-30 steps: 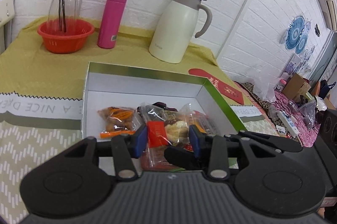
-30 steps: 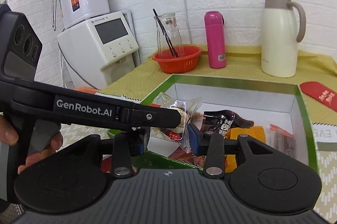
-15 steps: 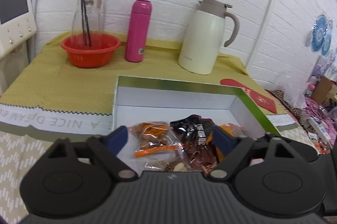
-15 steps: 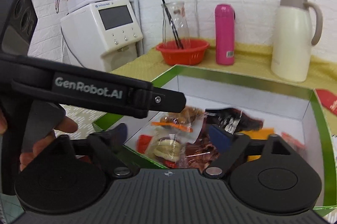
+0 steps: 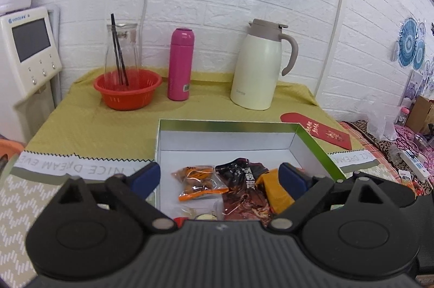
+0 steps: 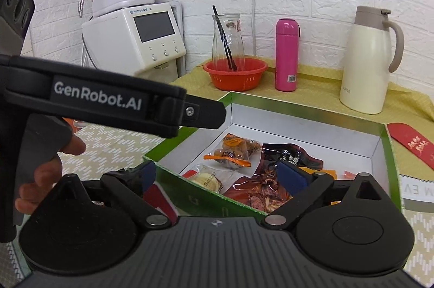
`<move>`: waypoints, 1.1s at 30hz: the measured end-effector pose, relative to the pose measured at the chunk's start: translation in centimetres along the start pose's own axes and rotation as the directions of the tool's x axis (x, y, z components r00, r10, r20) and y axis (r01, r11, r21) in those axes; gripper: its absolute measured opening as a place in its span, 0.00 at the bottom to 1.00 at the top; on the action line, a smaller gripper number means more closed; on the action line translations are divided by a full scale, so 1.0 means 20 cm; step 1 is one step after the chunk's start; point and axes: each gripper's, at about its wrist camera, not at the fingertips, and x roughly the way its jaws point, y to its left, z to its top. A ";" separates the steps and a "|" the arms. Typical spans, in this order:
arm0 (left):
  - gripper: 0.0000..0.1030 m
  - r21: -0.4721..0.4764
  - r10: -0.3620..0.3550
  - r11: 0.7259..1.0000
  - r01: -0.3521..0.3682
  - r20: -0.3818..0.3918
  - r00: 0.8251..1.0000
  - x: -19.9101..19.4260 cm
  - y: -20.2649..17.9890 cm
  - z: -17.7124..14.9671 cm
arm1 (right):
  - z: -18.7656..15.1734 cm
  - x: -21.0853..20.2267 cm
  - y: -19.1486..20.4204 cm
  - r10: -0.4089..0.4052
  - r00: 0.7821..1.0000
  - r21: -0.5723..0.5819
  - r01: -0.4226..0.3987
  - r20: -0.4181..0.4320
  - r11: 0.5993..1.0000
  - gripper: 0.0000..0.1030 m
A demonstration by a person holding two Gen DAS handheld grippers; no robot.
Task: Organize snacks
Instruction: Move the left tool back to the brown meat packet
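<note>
white brick wall; crinkly snack packets (image 5: 217, 187) in cardboard box (image 5: 227, 136); left claw (image 5: 219, 176), right claw (image 6: 219, 174) both spread

Table (image 5: 81, 125) is wearing an olive-yellow cloth. Sitting directly on it: green-rimmed box (image 5: 225, 124) up front, red envelope (image 5: 317, 129) to its right, orange basket (image 5: 127, 88), pink flask (image 5: 180, 65) and cream thermal jug (image 5: 257, 71) lining the wall.

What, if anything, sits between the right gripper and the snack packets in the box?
The box's near green wall crosses between the open right gripper and the snack packets. Its top is open, so going over that wall looks clear.
</note>
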 end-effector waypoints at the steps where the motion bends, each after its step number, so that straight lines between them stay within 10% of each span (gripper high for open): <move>1: 0.90 0.006 -0.009 1.000 0.009 0.006 1.000 -0.04 -0.01 0.00 | 0.01 -0.04 0.01 -0.001 1.000 -0.011 0.001 0.007 1.000 1.00; 17: 0.90 0.035 -0.205 0.978 0.206 -0.026 0.978 -0.51 -0.32 -0.29 | -0.39 -0.76 0.03 -0.153 0.987 -0.066 0.149 -0.051 0.987 1.00; 26: 0.90 -0.012 -0.280 0.958 0.286 -0.235 0.931 -0.31 -0.47 -0.58 | -0.68 -0.68 -0.07 -0.184 0.973 0.167 0.206 -0.138 0.964 1.00; 33: 0.89 -0.019 -0.260 0.964 0.264 -0.252 0.932 -0.26 -0.47 -0.63 | -0.67 -0.54 -0.12 -0.201 0.969 0.183 0.225 -0.142 0.957 0.93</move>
